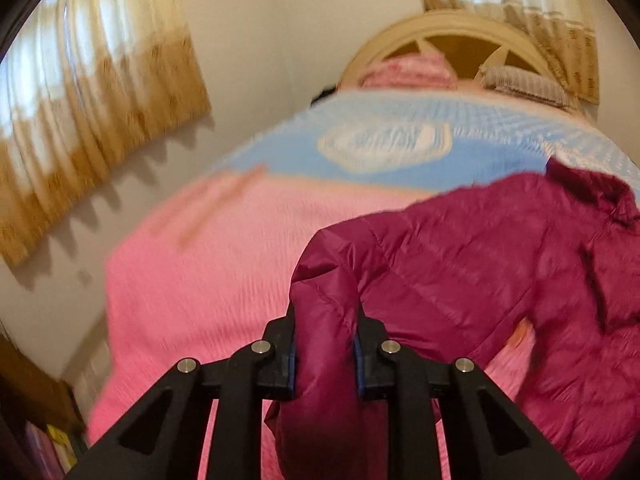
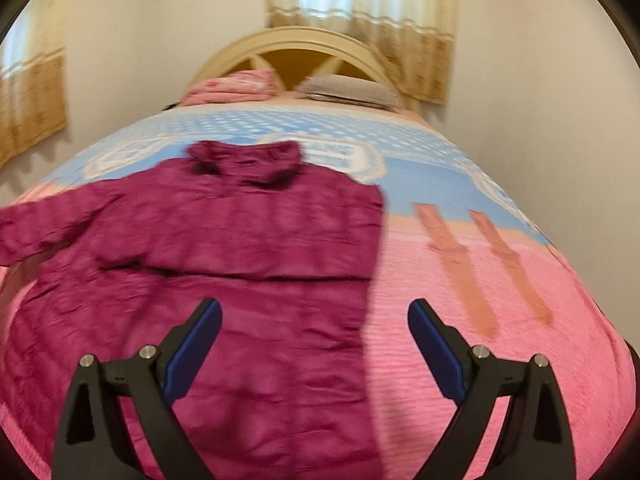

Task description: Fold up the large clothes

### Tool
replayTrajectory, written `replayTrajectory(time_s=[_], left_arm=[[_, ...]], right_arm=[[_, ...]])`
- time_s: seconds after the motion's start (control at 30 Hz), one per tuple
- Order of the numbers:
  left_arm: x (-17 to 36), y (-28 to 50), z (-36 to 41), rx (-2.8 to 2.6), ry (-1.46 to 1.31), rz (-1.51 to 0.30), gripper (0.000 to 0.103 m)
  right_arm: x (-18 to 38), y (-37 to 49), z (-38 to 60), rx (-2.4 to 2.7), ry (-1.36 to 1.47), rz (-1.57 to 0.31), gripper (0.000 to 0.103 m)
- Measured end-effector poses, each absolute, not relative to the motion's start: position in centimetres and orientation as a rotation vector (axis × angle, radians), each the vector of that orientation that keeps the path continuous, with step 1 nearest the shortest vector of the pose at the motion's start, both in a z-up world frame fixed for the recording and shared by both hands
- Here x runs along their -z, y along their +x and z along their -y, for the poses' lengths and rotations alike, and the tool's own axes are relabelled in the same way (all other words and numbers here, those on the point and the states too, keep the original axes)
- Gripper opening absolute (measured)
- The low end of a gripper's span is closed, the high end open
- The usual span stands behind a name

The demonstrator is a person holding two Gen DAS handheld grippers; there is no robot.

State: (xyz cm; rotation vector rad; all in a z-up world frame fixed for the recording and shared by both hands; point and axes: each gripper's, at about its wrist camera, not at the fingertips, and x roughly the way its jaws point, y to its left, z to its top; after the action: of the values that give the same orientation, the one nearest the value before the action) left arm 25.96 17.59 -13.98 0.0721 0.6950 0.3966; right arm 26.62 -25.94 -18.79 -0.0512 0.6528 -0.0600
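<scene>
A magenta puffer jacket [image 2: 224, 264] lies spread on the bed, hood toward the headboard. Its right side is folded in, with a straight edge down the middle of the bed. My left gripper [image 1: 325, 340] is shut on the jacket's left sleeve [image 1: 332, 280] and holds it lifted above the pink cover. The body of the jacket [image 1: 500, 264] trails off to the right in the left wrist view. My right gripper [image 2: 314, 320] is open and empty, hovering over the jacket's lower right part, with its right finger [image 2: 434, 340] over the bare cover.
The bed cover [image 2: 500, 300] is pink near me and blue with white patterns farther off. A pink pillow [image 2: 236, 86] and a grey pillow [image 2: 352, 88] lie at the cream headboard [image 2: 304, 40]. Curtains [image 1: 100, 92] hang on the walls. A dark shelf [image 1: 36, 420] stands left of the bed.
</scene>
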Motion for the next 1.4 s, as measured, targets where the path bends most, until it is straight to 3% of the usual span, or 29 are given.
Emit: replayTrajectory(time_s=[0.27, 0.57, 0.6, 0.63, 0.67, 0.7, 0.73, 0.87, 1.17, 1.27, 1.33, 1.4], left_arm=[[6.7, 26.8, -6.0, -0.193, 0.201, -0.521, 0.02], [8.3, 30.7, 8.9, 0.009, 0.284, -0.509, 0.023], [8.7, 30.8, 10.1, 0.031, 0.28, -0.513, 0.031], [9.1, 31.0, 11.2, 0.054, 0.28, -0.52, 0.052], [9.7, 31.1, 12.6, 0.063, 0.289, -0.528, 0.067], [9.9, 31.1, 13.5, 0.06, 0.291, -0.521, 0.092], [10.0, 30.9, 14.1, 0.063, 0.287, -0.498, 0.096], [10.7, 30.8, 13.4, 0.048, 0.272, -0.497, 0.096], [15.1, 33.2, 0.2, -0.204, 0.192, -0.63, 0.096], [16.9, 33.4, -3.1, -0.274, 0.168, -0.687, 0.096], [17.9, 33.4, -4.4, -0.288, 0.155, -0.711, 0.096], [19.0, 33.6, -5.4, -0.301, 0.145, -0.734, 0.096]], right_arm=[[18.2, 26.8, 31.9, 0.174, 0.029, -0.665, 0.096], [19.2, 25.7, 35.1, 0.208, 0.085, -0.672, 0.096], [19.5, 25.8, 35.4, 0.207, 0.094, -0.678, 0.096], [19.7, 25.8, 35.6, 0.206, 0.1, -0.685, 0.096], [19.9, 25.9, 35.7, 0.205, 0.104, -0.692, 0.096], [20.2, 26.0, 35.8, 0.205, 0.106, -0.7, 0.096], [20.3, 26.2, 35.7, 0.201, 0.108, -0.708, 0.096], [20.1, 26.7, 35.0, 0.183, 0.101, -0.712, 0.096], [18.7, 32.1, 26.2, -0.151, 0.155, -0.742, 0.094], [19.8, 34.5, 22.9, -0.237, 0.154, -0.81, 0.083], [21.0, 35.9, 21.2, -0.288, 0.158, -0.864, 0.069], [22.1, 36.7, 19.9, -0.328, 0.154, -0.911, 0.028]])
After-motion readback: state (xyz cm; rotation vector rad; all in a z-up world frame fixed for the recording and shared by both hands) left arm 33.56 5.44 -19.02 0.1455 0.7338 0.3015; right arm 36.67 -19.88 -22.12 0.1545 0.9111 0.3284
